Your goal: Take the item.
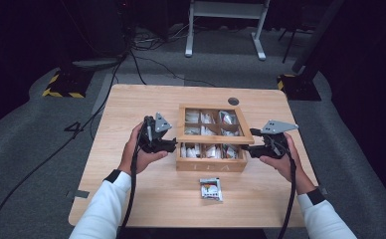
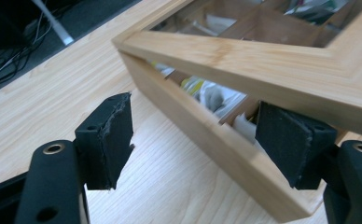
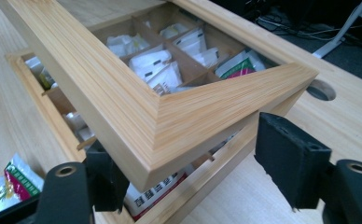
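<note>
My left gripper [image 1: 170,145] and right gripper [image 1: 247,149] both stand open around the front corners of the half-lowered lid [image 1: 215,138] of the tea box [image 1: 211,165] mid-table, so unsupported it could slam onto sachets.

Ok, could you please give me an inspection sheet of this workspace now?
Surface: wooden table, one round hole near the far edge.
Job's things: tea box, windowed lid half raised, sachets in compartments.
Clutter: one loose sachet in front of the box.
Grippers: left gripper and right gripper at the lid's front corners, jaws open.
Cables: a cable trails from each gripper; floor cables beyond.
Surroundings: dark room, grey carpet, white stand behind.
</note>
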The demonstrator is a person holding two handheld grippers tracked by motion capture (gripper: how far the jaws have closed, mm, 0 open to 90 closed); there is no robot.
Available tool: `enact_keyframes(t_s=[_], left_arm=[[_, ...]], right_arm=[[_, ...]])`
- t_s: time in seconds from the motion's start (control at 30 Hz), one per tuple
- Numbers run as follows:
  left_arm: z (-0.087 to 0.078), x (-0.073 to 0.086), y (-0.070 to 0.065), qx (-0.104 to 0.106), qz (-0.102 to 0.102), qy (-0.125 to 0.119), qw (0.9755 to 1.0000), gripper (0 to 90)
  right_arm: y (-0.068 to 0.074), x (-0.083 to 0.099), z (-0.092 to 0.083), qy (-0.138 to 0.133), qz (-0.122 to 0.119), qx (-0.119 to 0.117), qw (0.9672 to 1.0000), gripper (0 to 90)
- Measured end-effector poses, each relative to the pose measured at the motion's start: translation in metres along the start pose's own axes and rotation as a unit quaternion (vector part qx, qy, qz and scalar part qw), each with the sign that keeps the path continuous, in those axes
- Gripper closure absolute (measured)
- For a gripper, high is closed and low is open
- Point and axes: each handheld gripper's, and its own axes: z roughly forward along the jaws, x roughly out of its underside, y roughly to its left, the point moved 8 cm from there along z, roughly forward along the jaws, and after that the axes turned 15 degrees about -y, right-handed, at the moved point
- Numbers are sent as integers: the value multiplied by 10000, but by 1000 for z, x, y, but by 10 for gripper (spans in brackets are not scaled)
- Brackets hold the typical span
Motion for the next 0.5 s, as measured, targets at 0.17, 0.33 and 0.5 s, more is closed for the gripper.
enact_keyframes(t_s=[0.17,0.33,0.5], left_arm=[[-1,9,-2,24,147,121,9998,279],[-1,17,-6,157,128,156,9997,280],[-1,22,-10,354,-6,124,9993,278]], right_arm=[[8,7,-2,47,12,-89,9999,264],[11,16,-1,147,107,-153,9997,255],[14,18,-2,189,157,-194,9995,236]])
